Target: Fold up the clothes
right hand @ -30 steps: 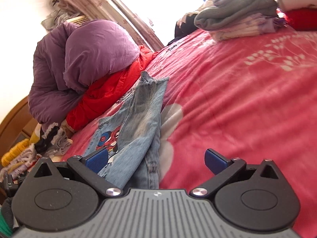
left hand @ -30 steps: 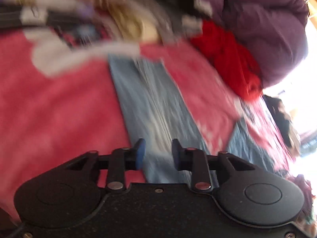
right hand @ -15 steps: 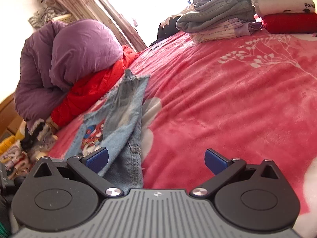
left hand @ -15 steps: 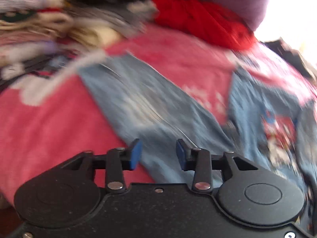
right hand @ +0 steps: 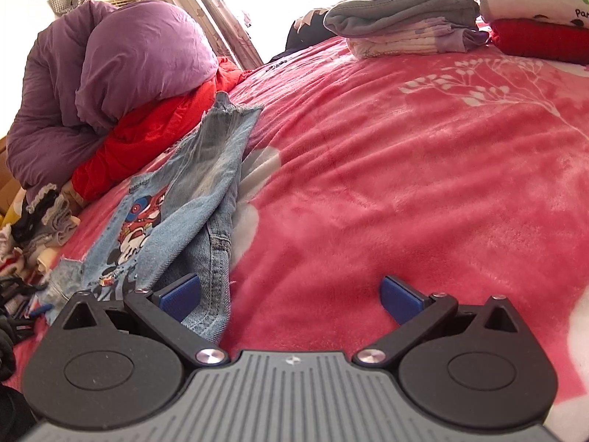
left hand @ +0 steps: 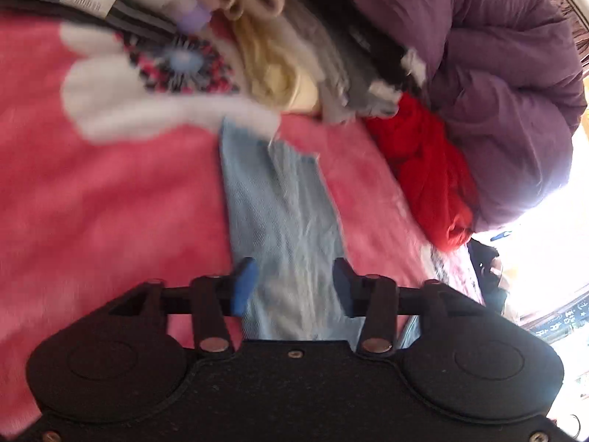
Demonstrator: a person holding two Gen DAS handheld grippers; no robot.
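Across the bed (right hand: 423,184), a pink blanket carries the work. At 10 o'clock in the right wrist view lies a purple duvet (right hand: 121,66); at 1 o'clock, stacks of folded clothes (right hand: 408,18). The child's jeans (right hand: 191,191) lie spread flat, one leg (left hand: 283,213) running toward 12 o'clock ahead of the left gripper (left hand: 291,283). Its jaws have just been opening and stand apart above the denim, unclamped. The right gripper (right hand: 291,294) has its jaws wide apart, gripping nothing, beside the waistband. Judged step: arranging before the first fold. Next move: grip a leg or the waist edge.
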